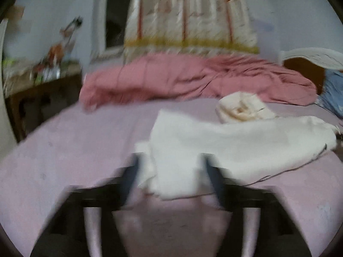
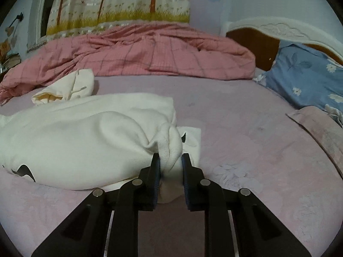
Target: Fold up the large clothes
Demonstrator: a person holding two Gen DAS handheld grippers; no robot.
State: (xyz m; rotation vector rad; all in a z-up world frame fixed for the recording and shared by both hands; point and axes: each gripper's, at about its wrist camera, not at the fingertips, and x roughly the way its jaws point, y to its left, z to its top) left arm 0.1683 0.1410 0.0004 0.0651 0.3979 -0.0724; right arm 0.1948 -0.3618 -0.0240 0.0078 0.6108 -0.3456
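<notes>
Right wrist view: no writing is legible. The right gripper (image 2: 170,165), angled down toward the bed (image 2: 246,150), pinches a bunched fold of the white garment (image 2: 75,139) lying mid-bed. The left gripper (image 1: 171,171) stands wide apart, garment edge between its fingers, unpinched.

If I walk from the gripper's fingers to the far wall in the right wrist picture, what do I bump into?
right gripper pinching the white hoodie → the hoodie's hood → pink quilt → curtain with trees on the far wall.
</notes>
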